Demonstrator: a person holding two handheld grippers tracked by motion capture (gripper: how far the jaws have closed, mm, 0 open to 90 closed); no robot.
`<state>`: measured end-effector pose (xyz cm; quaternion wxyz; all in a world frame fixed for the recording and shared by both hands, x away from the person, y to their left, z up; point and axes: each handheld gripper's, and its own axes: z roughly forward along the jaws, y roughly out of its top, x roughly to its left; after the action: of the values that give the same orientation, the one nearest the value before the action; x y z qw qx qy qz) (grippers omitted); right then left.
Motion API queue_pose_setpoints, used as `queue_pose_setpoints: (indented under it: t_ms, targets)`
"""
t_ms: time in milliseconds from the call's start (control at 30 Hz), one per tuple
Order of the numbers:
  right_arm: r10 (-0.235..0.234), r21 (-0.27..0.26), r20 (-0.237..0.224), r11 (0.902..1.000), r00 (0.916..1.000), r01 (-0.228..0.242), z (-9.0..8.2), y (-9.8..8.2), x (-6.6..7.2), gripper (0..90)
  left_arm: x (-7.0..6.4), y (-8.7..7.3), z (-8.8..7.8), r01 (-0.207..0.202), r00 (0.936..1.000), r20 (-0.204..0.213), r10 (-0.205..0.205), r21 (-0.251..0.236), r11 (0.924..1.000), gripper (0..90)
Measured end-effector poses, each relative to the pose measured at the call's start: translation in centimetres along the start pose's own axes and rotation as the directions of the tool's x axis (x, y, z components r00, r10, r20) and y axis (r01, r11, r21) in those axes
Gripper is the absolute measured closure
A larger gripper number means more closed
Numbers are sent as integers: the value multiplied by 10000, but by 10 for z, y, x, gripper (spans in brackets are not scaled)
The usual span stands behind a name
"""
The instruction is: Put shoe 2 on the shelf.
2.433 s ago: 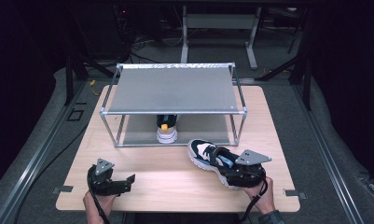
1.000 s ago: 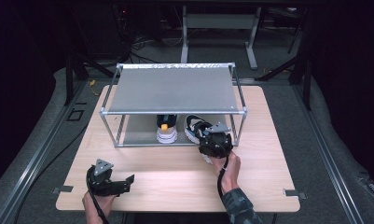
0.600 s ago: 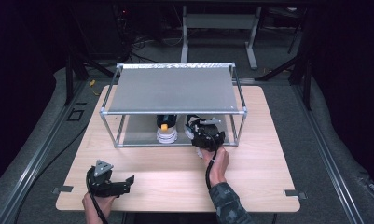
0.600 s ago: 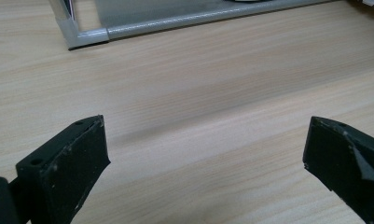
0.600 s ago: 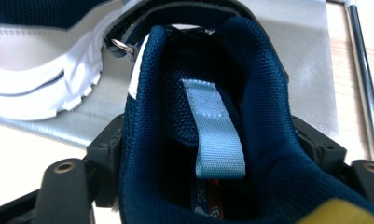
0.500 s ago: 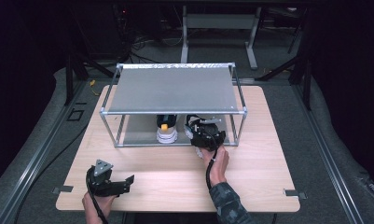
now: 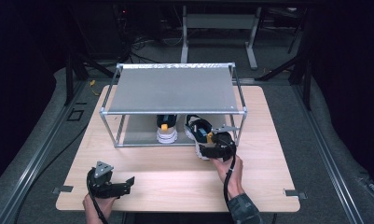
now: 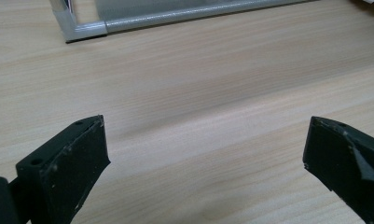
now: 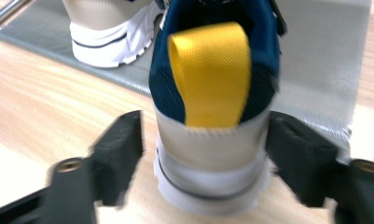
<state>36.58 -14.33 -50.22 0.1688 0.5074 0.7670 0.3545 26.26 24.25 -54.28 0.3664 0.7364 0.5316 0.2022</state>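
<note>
**Trainee:** Panel A, right gripper view. What did your right gripper (image 9: 203, 163) have?

**Operator:** Nothing pinched. I had the jaws on either side of the heel of the second shoe (image 9: 212, 107), and they had just been closing, yet a sliver of gap showed at each side between pad and heel. I counted that as spread about the heel, not gripping it.

**Trainee:** And the relation the next move hung on?

**Operator:** The shoe lay straight ahead of the gripper, heel toward me and toe pointing in under the rack (image 7: 173, 88). Its long axis ran with the gripper's own line, so I judged a straight push or a straight draw back to be the move. The heel sat at the front edge of the rack's grey lower shelf (image 9: 324, 56), the sole partly over the counter (image 9: 45, 112).

**Trainee:** Panel B, high view?

**Operator:** The right hand (image 7: 230, 168) was the nearer one by far. My left gripper (image 7: 111, 183) rested near the counter's front edge, well apart from both shoes, jaws wide and empty. The first shoe (image 7: 166, 129) stood just left of the second, under the rack.

**Trainee:** Any writing?

**Operator:** None I could read; the yellow pull tab (image 9: 210, 74) was plain.
</note>
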Motion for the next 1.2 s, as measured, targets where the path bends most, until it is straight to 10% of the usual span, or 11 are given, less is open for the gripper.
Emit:
queue_pose_setpoints:
  t_ms: [267, 600, 633, 667, 733, 800, 833, 867, 1200]
  targets:
    - [170, -516, -434, 9985, 9989, -192, 5, 1, 12, 441, -2, 1, 0, -88, 10000, 7, 87, 12, 10000, 0]
    - [142, -708, 314, 9974, 9994, -119, 29, 16, 29, 526, 1, 1, -1, -39, 10000, -33, 39, 17, 10000, 0]
    - [98, -796, -450, 9967, 9989, -133, 32, 17, 27, 526, 1, 1, -1, -38, 10000, -41, 38, 13, 10000, 0]
    - [119, -681, 419, 9976, 9991, -91, 33, 19, 30, 528, 1, 1, -1, -42, 10000, -29, 42, 26, 10000, 0]
    - [-18, -792, -318, 9969, 9995, -7, 38, 22, 28, 538, 1, 1, 0, -54, 10000, -38, 54, 6, 10000, 0]
    - [-5, -674, 594, 9977, 9982, 45, 41, 25, 31, 541, 0, 1, 0, -76, 10000, -21, 76, 47, 10000, 0]
    - [-48, -766, -173, 9971, 9998, 35, 44, 26, 29, 542, 0, 1, 0, -86, 10000, -13, 86, 47, 10000, 0]
    - [-79, -688, 445, 9976, 9990, 109, 45, 28, 31, 544, -1, 1, 0, -74, 10000, 5, 74, 34, 10000, 0]
    - [-126, -595, 543, 9981, 9984, 158, 54, 33, 32, 568, -3, 3, 2, -122, 9999, 29, 122, 30, 9999, 0]
